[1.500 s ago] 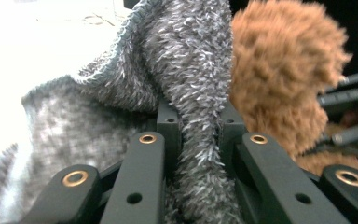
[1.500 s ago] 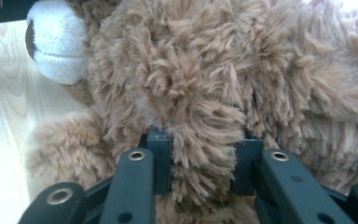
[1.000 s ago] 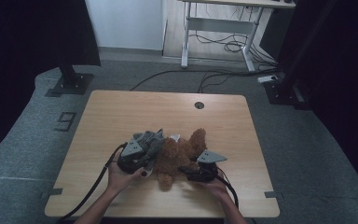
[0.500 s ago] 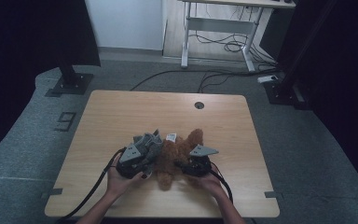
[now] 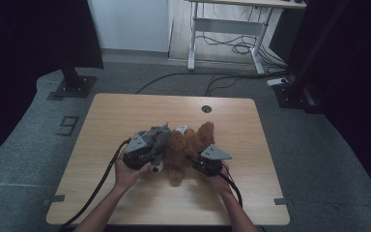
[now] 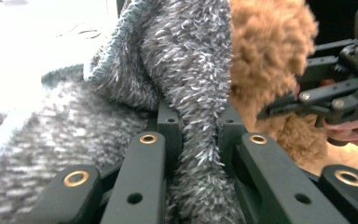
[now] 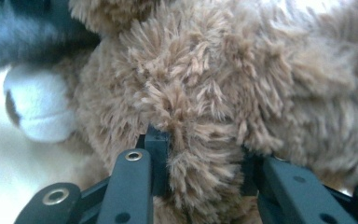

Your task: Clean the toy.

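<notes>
A brown plush bear (image 5: pixel 186 147) lies on the near middle of the wooden table (image 5: pixel 116 113), its long axis running from near to far, with a grey fuzzy garment (image 5: pixel 158 137) bunched against its left side. The left gripper (image 5: pixel 147 145) is clamped on a fold of the grey fuzzy garment; in the left gripper view the fold (image 6: pixel 200 154) is pinched tight between the two black jaws, with the garment's knitted hem standing up beyond them. The right gripper (image 5: pixel 199 162) is set against the bear's right flank, and its jaws have just been closing: in the right gripper view a tuft of brown pile (image 7: pixel 200 177) is caught between them and pressed on both sides, so it is taken as clamped on the bear.

The relation that matters is judged to be this: the garment lies to the left of the bear and the bear to the right of the garment, each gripped by the hand nearer to it. The bear is thus held at its right side while the garment is gripped at its left, so a pull on the garment across or along the body would be resisted by the right hand. A white muzzle or paw (image 7: pixel 39 109) is seen at the left of the right gripper view.
</notes>
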The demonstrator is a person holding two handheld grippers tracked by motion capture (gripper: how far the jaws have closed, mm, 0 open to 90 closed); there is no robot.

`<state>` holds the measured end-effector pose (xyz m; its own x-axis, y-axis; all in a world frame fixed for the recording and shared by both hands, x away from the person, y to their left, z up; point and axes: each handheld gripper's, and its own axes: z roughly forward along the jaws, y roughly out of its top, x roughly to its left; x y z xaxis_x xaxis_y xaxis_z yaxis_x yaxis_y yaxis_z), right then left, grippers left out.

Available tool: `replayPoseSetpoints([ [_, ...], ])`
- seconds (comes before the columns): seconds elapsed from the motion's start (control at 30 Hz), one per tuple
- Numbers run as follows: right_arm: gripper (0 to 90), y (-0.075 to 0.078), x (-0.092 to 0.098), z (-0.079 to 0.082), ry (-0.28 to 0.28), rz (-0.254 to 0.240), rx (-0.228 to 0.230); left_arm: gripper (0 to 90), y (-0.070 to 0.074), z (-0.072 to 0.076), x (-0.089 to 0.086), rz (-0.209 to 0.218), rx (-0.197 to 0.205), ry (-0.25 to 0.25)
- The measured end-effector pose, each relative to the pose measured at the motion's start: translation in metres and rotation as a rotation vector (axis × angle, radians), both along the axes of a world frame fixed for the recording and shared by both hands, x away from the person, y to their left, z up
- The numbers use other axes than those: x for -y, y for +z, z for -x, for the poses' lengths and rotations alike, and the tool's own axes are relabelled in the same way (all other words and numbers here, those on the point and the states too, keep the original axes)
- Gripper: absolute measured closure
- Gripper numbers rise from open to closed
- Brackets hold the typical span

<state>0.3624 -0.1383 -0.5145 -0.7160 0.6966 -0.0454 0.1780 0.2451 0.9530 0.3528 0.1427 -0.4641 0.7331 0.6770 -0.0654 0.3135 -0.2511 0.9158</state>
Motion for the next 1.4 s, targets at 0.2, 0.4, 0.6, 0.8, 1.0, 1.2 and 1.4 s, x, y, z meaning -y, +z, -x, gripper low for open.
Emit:
replayPoseSetpoints([
  [0.2, 65.8, -0.019, 0.006, 0.025, 0.056, 0.012, -0.011, 77.1, 0.02, 0.018, 0.007, 0.056, 0.009, -0.041],
  [0.4, 65.8, -0.024, 0.004, 0.04, 0.071, 0.053, -0.019, 76.9, 0.019, 0.017, 0.026, -0.014, -0.054, -0.041],
  [0.6, 65.8, -0.027, 0.006, 0.04, 0.052, 0.04, -0.037, 78.3, 0.003, 0.024, 0.017, -0.08, -0.069, 0.015],
  [0.8, 65.7, -0.028, 0.006, 0.041, 0.052, 0.039, -0.038, 79.5, -0.004, 0.039, -0.013, -0.053, -0.05, 0.045],
  [1.0, 65.7, -0.028, 0.006, 0.04, 0.04, 0.029, -0.049, 79.5, 0.006, 0.051, -0.043, -0.065, -0.001, 0.121],
  [1.2, 65.7, -0.028, 0.007, 0.039, 0.039, 0.022, -0.052, 79.4, 0.009, 0.053, -0.063, -0.069, 0.012, 0.179],
  [1.4, 65.6, -0.029, 0.008, 0.038, 0.038, 0.01, -0.06, 79.2, 0.027, 0.058, -0.064, -0.015, 0.056, 0.169],
])
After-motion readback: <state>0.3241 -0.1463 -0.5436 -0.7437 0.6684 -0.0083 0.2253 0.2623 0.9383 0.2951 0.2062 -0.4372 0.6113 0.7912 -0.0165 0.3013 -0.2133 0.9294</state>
